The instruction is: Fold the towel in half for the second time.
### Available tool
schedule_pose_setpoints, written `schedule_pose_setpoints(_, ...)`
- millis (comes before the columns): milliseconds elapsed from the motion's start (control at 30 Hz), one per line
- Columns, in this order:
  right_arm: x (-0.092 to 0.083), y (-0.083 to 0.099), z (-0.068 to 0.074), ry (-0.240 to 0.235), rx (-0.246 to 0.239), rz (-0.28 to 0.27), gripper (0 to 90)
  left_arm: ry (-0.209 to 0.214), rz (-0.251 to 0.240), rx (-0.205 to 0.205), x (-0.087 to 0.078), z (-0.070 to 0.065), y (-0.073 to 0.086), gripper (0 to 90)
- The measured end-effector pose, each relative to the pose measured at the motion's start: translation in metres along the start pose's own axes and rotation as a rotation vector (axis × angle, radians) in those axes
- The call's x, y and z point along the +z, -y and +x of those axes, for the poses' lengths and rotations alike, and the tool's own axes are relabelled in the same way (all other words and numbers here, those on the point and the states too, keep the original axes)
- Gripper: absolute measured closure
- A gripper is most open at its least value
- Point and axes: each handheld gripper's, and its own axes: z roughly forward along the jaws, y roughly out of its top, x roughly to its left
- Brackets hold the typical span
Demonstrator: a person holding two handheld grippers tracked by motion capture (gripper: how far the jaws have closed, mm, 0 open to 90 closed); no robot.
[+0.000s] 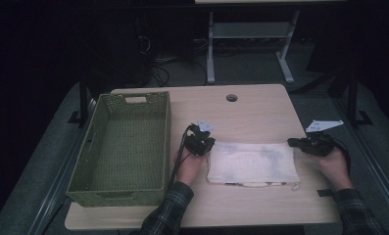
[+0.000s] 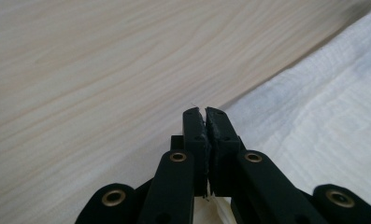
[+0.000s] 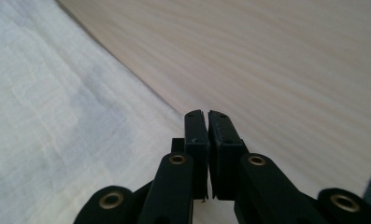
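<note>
A folded white cloth (image 1: 253,164) lies flat on the light wooden table (image 1: 251,107), near its front edge. My left gripper (image 1: 208,148) sits at the cloth's far left corner, and my right gripper (image 1: 291,142) at its far right corner. In the left gripper view the jaws (image 2: 205,112) are pressed together over the cloth's (image 2: 323,126) edge, with a bit of fabric pinched between the pads. In the right gripper view the jaws (image 3: 206,114) are likewise shut where the cloth's (image 3: 47,116) edge runs under them. Both hands rest low over the table.
A green woven basket (image 1: 96,127) with nothing in it stands along the table's left side, close to my left hand. A round cable hole (image 1: 231,98) is near the table's far edge. Bare wood lies beyond the cloth. Another table's legs (image 1: 210,49) stand behind on the dark floor.
</note>
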Motion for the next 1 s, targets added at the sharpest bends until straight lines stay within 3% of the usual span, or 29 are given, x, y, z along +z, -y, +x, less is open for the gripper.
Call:
schedule_pose_setpoints(200,-0.002,-0.012,-0.008,-0.002,0.013,-0.059,87.0,-0.02,-0.043,-0.001,-0.009,0.003,-0.004,87.5)
schedule_pose_setpoints(533,-0.02,0.002,0.007,-0.033,0.003,-0.072,87.0,-0.007,-0.051,0.04,-0.024,-0.009,0.002,87.5)
schedule_pose_setpoints(1000,-0.038,0.023,0.03,-0.062,-0.015,-0.059,87.0,0.019,-0.01,0.083,-0.044,-0.031,0.022,87.4)
